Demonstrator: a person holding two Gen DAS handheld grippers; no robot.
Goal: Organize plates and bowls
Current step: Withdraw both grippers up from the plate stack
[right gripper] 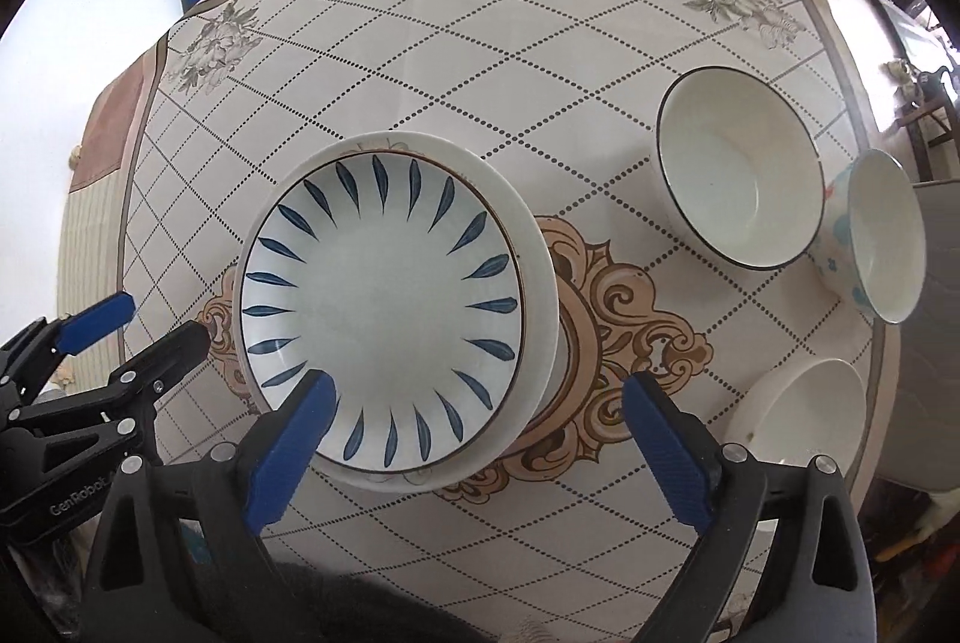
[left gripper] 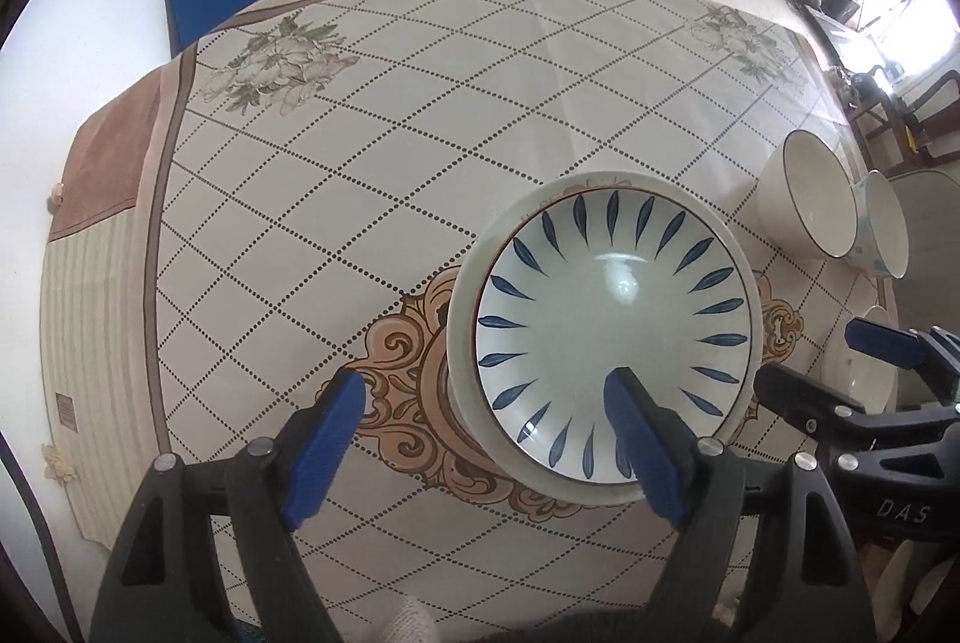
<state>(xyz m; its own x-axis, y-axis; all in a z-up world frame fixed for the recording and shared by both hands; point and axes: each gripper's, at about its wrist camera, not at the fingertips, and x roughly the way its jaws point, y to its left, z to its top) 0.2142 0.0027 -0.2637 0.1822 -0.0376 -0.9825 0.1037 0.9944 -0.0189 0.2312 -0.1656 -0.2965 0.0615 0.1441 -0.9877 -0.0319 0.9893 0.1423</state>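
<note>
Where the left wrist camera looks down, a blue-leaf plate (left gripper: pixel 612 337) sits stacked on a wider white dish (left gripper: pixel 474 259) at the centre medallion of the counter (left gripper: pixel 360 133), which wears a diamond-patterned cloth. Dark blue leaf strokes ring the plate's pale well, and a thin brown line edges its rim. The left claw (left gripper: pixel 489 442) hangs spread wide, its right finger over the plate's near rim, its left finger over bare cloth; whether either pad touches cannot be told. A white bowl with a dark rim (left gripper: pixel 807 199) and a smaller patterned bowl (left gripper: pixel 882 223) stand side by side at the right edge.

From the right wrist camera, the same blue-leaf plate (right gripper: pixel 384 319) rests left of centre on the white dish (right gripper: pixel 540 283). The right claw (right gripper: pixel 480 445) is likewise wide open and empty, its left finger over the plate's near rim, its right finger above the medallion. The dark-rimmed white bowl (right gripper: pixel 738 169) stands upright at far right, the floral bowl (right gripper: pixel 876 253) touching it, and a plain white bowl (right gripper: pixel 804 409) sits nearer, well apart from the plate. The left claw (right gripper: pixel 144 325) shows at the left edge, open.
</note>
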